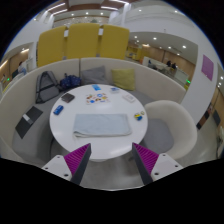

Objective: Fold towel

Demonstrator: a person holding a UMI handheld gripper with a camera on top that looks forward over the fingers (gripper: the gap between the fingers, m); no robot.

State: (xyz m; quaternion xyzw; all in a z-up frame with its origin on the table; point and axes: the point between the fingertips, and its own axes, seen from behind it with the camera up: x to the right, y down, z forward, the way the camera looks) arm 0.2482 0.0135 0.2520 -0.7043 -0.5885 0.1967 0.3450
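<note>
**Gripper hanging open above the table, towel lying beyond its fingers**

The gripper [112,160] is hanging above the near edge of a round white table [70,140], its two fingers spread well apart with nothing between them. The magenta pads [78,156] are showing on their inner faces. Just ahead of the fingers, a pale towel [101,125] is lying flat on the table, roughly rectangular, untouched by either finger. Beyond the towel, several small objects [97,98] are sitting scattered on the far half of the tabletop; what they are is too small to tell. A white chair [170,122] is standing beside the table on the right. Farther back, yellow partition panels [82,44] are rising behind a curved pale bench [100,72].
</note>
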